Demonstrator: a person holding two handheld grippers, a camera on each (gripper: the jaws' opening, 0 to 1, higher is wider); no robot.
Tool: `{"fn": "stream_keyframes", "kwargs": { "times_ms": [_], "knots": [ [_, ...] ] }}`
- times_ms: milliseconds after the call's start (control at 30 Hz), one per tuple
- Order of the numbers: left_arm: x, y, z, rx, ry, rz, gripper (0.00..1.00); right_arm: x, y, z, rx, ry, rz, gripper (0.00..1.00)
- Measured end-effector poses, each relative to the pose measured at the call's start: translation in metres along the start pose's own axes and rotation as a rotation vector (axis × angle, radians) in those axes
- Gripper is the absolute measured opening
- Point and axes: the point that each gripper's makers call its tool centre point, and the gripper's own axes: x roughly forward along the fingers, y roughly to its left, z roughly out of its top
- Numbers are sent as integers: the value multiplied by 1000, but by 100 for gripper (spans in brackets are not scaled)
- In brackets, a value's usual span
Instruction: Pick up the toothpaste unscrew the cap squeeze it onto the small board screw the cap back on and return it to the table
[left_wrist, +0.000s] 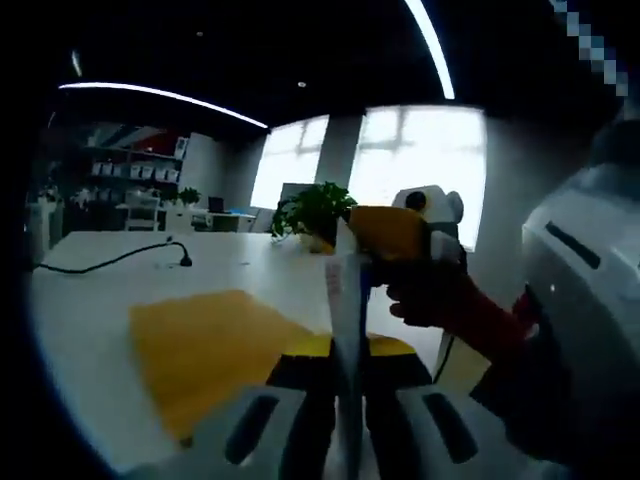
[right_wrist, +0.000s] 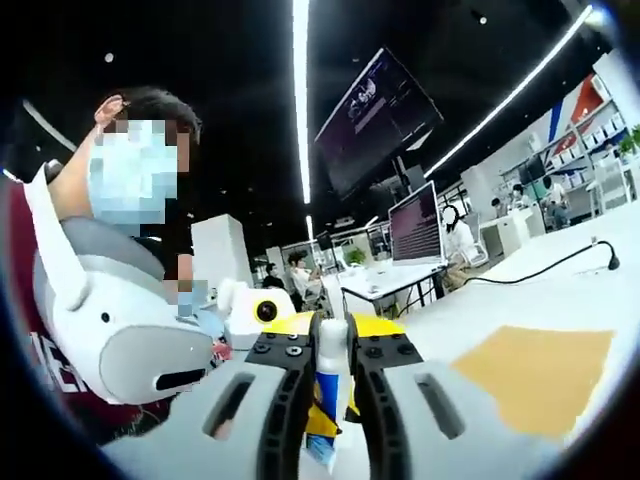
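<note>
A white toothpaste tube (left_wrist: 345, 320) stands upright between the jaws of my left gripper (left_wrist: 345, 400), which is shut on its lower part. My right gripper (left_wrist: 372, 262) comes in from the right, held by a hand in a red sleeve, and meets the tube's top. In the right gripper view my right gripper (right_wrist: 331, 345) is shut on the white cap (right_wrist: 331, 365), with the tube's blue and yellow print (right_wrist: 322, 425) below it. The left gripper's white and grey body (right_wrist: 140, 340) sits at the left. A yellow board (left_wrist: 210, 350) (right_wrist: 535, 375) lies flat on the white table.
A black cable (left_wrist: 120, 258) runs across the white table (left_wrist: 90, 330) beyond the board. A potted plant (left_wrist: 315, 210) stands at the table's far edge. The person holding the grippers (right_wrist: 60, 250) is close on the left. Desks with monitors (right_wrist: 415, 225) stand behind.
</note>
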Motion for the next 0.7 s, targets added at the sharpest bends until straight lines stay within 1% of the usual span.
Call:
{"fn": "stream_keyframes", "kwargs": {
  "times_ms": [33, 67, 100, 133, 167, 200, 233, 267, 300, 333, 367, 400, 433, 467, 500, 533, 567, 600, 633, 667, 700],
  "knots": [
    [-2, -3, 2, -25, -11, -42, 8, 1, 4, 1, 20, -1, 30, 12],
    [-4, -8, 5, -55, -26, -107, 8, 2, 7, 2, 38, -4, 57, 12],
    [-6, -11, 7, -102, -38, -148, 8, 3, 8, 3, 82, -4, 69, 12],
    [-8, -14, 9, -154, -48, -196, 8, 4, 10, 5, 108, -8, 91, 12],
    [-10, -16, 12, -203, -64, -245, 8, 5, 13, 7, 149, -21, 123, 12],
    [-11, -19, 15, -255, -82, -297, 9, 3, 16, 6, 172, -26, 141, 11],
    [-12, -22, 16, -341, -86, -361, 9, 4, 17, 6, 198, -25, 155, 11],
    [-11, -22, 18, -376, -113, -387, 9, 4, 16, 8, 216, -40, 162, 11],
    [-10, -23, 22, -406, -157, -427, 9, 3, 16, 10, 259, -56, 188, 11],
    [-11, -25, 23, -442, -170, -463, 9, 3, 16, 10, 304, -56, 206, 11],
    [-12, -28, 25, -504, -182, -524, 9, 12, 19, 8, 358, -62, 240, 11],
    [-13, -32, 26, -538, -187, -559, 9, 13, 19, 9, 393, -71, 257, 11],
    [-14, -34, 30, -565, -215, -599, 9, 15, 20, 11, 440, -92, 287, 11],
    [-16, -37, 32, -581, -224, -634, 9, 15, 24, 12, 459, -102, 326, 11],
    [-20, -42, 36, -587, -246, -699, 9, 20, 28, 12, 495, -106, 361, 11],
    [-23, -46, 39, -603, -267, -748, 8, 24, 34, 13, 521, -122, 403, 11],
    [-26, -51, 42, -640, -271, -801, 8, 25, 39, 15, 549, -132, 456, 11],
    [-29, -55, 45, -689, -279, -870, 9, 30, 43, 16, 586, -144, 494, 11],
    [-30, -58, 47, -707, -281, -913, 9, 30, 50, 18, 631, -157, 571, 11],
    [-31, -62, 49, -729, -291, -959, 9, 31, 51, 18, 654, -168, 600, 11],
    [-30, -63, 51, -745, -298, -972, 9, 34, 51, 18, 700, -181, 624, 11]
  ]
}}
